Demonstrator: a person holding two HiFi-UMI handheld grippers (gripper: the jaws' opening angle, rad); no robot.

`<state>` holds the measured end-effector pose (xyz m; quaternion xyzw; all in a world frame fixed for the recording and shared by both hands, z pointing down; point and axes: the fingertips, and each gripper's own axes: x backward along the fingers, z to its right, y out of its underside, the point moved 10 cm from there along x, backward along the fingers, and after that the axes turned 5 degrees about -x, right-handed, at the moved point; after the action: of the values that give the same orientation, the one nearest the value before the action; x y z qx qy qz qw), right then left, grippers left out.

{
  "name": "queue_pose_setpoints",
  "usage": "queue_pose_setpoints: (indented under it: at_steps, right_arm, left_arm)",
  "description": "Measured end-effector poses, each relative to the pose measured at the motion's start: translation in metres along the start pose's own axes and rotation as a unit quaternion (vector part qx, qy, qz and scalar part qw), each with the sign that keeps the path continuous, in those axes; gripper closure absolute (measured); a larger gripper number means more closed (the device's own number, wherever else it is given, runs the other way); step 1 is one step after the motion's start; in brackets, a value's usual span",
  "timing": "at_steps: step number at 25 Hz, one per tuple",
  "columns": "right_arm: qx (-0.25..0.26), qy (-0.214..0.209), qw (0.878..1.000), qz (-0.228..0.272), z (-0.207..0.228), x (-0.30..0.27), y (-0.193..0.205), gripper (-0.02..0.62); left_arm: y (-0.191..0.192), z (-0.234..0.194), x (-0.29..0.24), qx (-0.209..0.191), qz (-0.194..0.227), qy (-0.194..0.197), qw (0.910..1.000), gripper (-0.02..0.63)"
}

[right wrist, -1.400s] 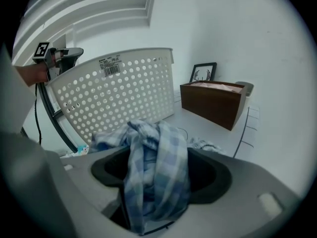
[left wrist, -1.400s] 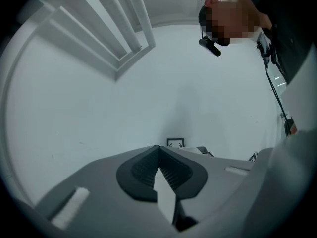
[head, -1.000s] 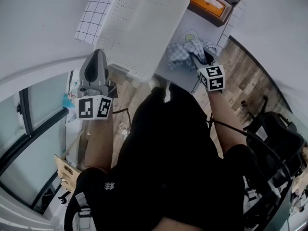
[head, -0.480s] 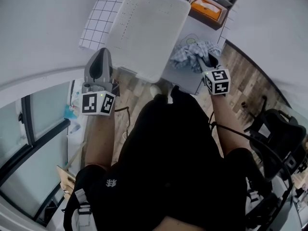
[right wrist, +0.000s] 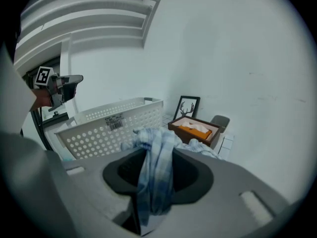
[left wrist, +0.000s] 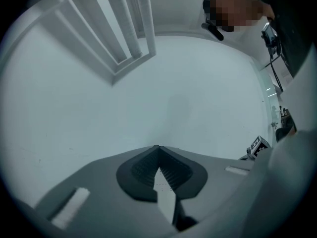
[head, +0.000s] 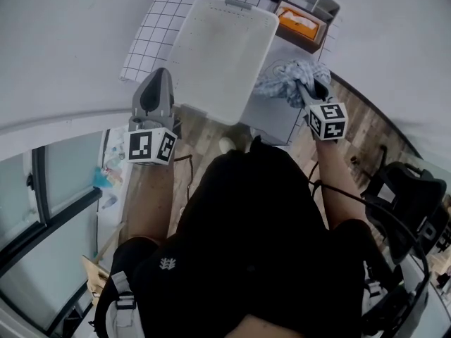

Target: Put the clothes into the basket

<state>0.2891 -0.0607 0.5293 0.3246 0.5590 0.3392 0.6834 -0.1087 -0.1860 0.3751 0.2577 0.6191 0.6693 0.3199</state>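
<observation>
Right gripper [right wrist: 151, 182] clamped on checked cloth [head: 285, 79]; left gripper [left wrist: 158, 157] closed, nothing in it.
Right jaws have just been closing, cloth bunched between them and trailing ahead; basket [head: 218, 55] sits between the two grippers.

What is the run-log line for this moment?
right tongs: just closed on checked cloth | left tongs: shut, empty | basket: empty

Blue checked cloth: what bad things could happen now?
The jaws of the right gripper have just been closing on a bunched fold of the blue checked cloth, so it might slip out. Its trailing end lies near the brown tissue box and could drag on it, or snag on the white perforated basket.
</observation>
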Motion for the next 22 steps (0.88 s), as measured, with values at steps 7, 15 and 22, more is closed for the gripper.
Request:
queue_pose_setpoints:
  at_steps: [7,15,22]
  right_arm:
    - [0.007,0.008,1.000,0.021,-0.003,0.017,-0.026,0.457]
    - [0.010,0.017,0.999,0.049,-0.003,0.029,-0.056,0.457]
    - [0.002,0.020,0.997,0.079,-0.002,0.040,-0.087,0.457]
  left_arm:
    - [-0.011,-0.001,-0.005,-0.018,0.013,0.015,0.9997,0.601]
    - [-0.025,-0.011,0.002,-0.039,0.015,0.012,0.9990,0.601]
    - [-0.049,-0.020,-0.005,-0.052,0.039,0.011,0.9978,0.601]
